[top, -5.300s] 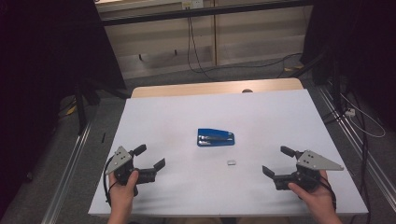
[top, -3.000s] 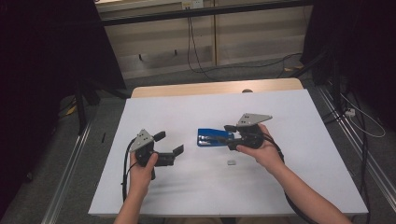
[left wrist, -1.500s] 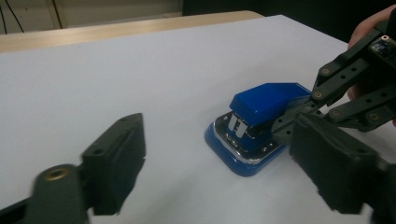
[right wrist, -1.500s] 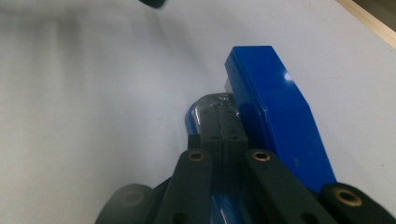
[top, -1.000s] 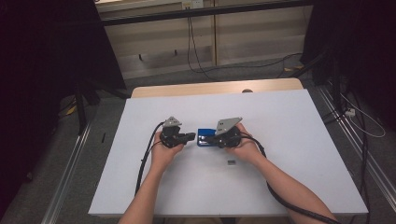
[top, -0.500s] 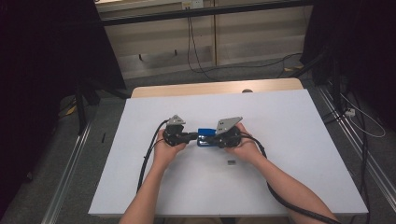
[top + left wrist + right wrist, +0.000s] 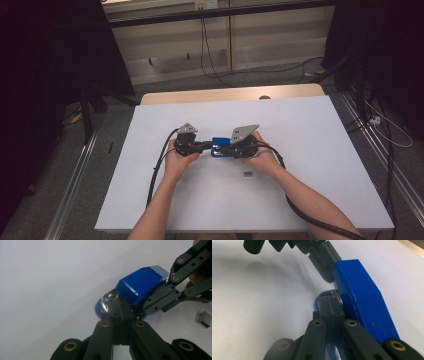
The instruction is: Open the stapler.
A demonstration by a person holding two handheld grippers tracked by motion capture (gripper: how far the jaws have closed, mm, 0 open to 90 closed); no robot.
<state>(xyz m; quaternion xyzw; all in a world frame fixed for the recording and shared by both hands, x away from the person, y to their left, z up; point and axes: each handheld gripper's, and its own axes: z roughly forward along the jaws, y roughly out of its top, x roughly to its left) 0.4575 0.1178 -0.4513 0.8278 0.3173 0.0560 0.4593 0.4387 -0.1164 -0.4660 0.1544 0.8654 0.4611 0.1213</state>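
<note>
A blue stapler (image 7: 219, 147) lies lengthwise in the middle of the white table (image 7: 310, 125). My left gripper (image 7: 207, 146) meets its left end and my right gripper (image 7: 224, 149) its right end. In the left gripper view my left gripper (image 7: 120, 305) is shut, its tips tucked under the blue cover (image 7: 140, 286) by the clear nose. The right gripper (image 7: 147, 310) comes in there from the right. In the right gripper view my right gripper (image 7: 329, 306) is shut against the stapler's clear end beside the blue cover (image 7: 359, 297). Whether either pinches a thin part is hidden.
A small grey block of staples (image 7: 247, 173) lies just in front of the right hand, also at the right edge of the left gripper view (image 7: 204, 319). Cables trail from both grippers toward the table's near edge. A wooden strip (image 7: 230, 94) borders the far side.
Both grippers came in from the table's near corners, where they stood open, to the stapler's two ends and shut. In the last second they have barely shifted.
</note>
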